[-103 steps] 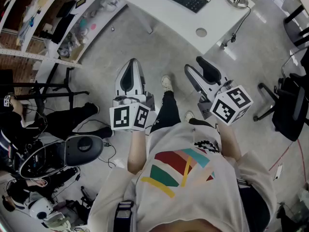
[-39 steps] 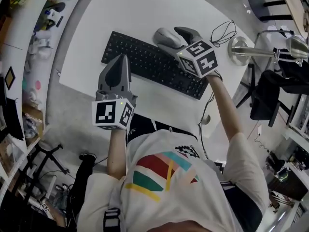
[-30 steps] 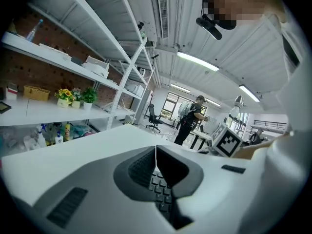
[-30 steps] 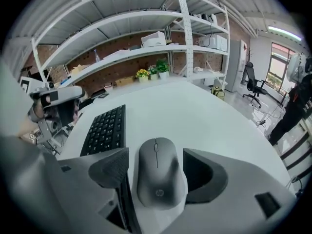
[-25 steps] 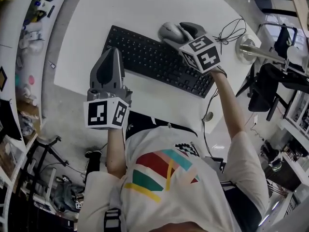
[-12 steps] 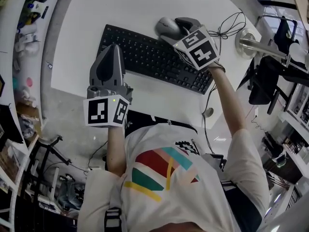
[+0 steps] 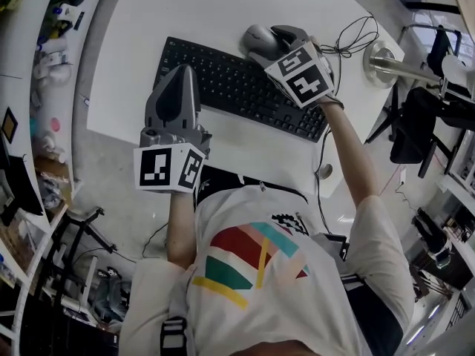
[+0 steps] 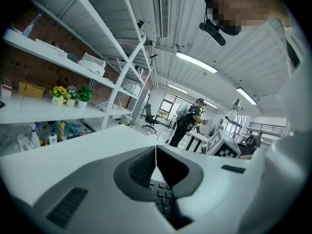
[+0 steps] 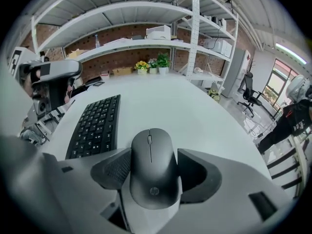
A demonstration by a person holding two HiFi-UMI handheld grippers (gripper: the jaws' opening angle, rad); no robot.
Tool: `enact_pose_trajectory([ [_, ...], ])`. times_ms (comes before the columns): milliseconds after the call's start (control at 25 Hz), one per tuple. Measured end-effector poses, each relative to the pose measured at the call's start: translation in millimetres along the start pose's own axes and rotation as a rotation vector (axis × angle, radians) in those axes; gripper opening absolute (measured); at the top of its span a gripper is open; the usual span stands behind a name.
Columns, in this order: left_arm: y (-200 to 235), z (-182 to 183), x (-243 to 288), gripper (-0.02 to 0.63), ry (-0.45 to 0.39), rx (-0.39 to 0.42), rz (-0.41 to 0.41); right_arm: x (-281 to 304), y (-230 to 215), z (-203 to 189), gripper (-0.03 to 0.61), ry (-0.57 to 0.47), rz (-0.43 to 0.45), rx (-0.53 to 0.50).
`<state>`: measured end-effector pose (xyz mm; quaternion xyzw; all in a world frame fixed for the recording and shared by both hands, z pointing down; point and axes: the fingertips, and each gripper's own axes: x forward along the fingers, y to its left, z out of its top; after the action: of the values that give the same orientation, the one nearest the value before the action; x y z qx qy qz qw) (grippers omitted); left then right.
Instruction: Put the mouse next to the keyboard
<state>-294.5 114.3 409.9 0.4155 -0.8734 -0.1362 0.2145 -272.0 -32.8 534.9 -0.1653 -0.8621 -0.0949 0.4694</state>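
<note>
A dark grey mouse [image 7: 257,38] [image 9: 151,150] lies on the white table [image 7: 223,6], just beyond the far right end of the black keyboard [image 7: 237,87] [image 9: 95,126]. My right gripper [image 7: 267,41] [image 9: 153,165] has a jaw on each side of the mouse, and the jaws are closing; the pads sit right at its sides, with no firm press that I can see. My left gripper [image 7: 184,70] [image 8: 156,150] is shut and empty, hovering over the keyboard's near left edge, with keys [image 8: 163,199] showing under its tips.
A metal pole on a round base [image 7: 386,61] and a looped cable [image 7: 349,39] are at the table's right end. Cluttered shelves [image 7: 44,21] run along the left, and a dark chair [image 7: 415,124] stands on the right. A person [image 8: 187,121] stands far across the room.
The right gripper has settled around the mouse behind the keyboard, and its jaws have narrowed a little. The left gripper has drifted slightly forward over the keyboard's near edge.
</note>
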Motion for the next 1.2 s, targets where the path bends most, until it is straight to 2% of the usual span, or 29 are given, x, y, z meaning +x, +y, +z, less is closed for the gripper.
enact_pose_trajectory([
  [240,-44,23,0,0.046,-0.021,0.060,-0.099,-55,-4,10,0.306,-0.096,-0.088,0.064],
  [440,-97,31,3,0.046,-0.016,0.072,-0.217,-121,-12,-14,0.307,-0.170,-0.152,0.226],
  [800,-214,3,8,0.046,0.067,0.162,-0.509,-240,-12,-127,0.307,-0.209,-0.414,0.534],
  [960,-249,-17,9,0.046,0.099,0.185,-0.573,-264,-3,-180,0.307,-0.226,-0.478,0.699],
  [1200,-282,-33,7,0.046,0.142,0.223,-0.640,-271,14,-237,0.307,-0.241,-0.532,0.917],
])
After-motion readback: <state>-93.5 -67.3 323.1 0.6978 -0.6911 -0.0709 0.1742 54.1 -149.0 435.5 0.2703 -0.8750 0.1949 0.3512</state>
